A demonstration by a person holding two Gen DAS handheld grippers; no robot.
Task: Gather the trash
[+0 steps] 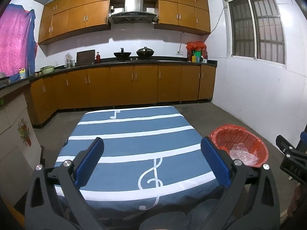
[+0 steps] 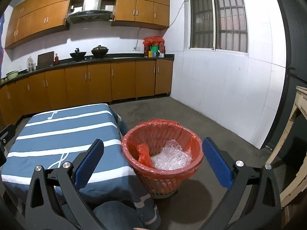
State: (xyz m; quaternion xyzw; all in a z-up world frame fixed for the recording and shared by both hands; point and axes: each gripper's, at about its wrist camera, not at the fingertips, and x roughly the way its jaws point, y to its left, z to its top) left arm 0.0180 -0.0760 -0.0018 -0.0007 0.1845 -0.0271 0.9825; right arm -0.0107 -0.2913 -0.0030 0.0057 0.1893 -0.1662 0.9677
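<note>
A red-lined waste basket [image 2: 163,164] stands on the floor to the right of a low table covered by a blue cloth [image 1: 134,143] with white stripes and music notes. Crumpled clear bubble wrap [image 2: 170,157] and a red plastic scrap [image 2: 144,153] lie inside the basket. In the left wrist view the basket [image 1: 239,147] shows at the right. My left gripper [image 1: 151,149] hangs open above the cloth with nothing between its blue pads. My right gripper [image 2: 152,151] is open over the basket's near rim, empty. No loose trash shows on the cloth.
Wooden kitchen cabinets [image 1: 124,84] and a dark counter with pans run along the far wall. A white tiled wall with a barred window [image 2: 218,19] stands on the right. A pale wooden frame [image 2: 295,134] is at the far right. Bare concrete floor [image 2: 211,124] lies behind the basket.
</note>
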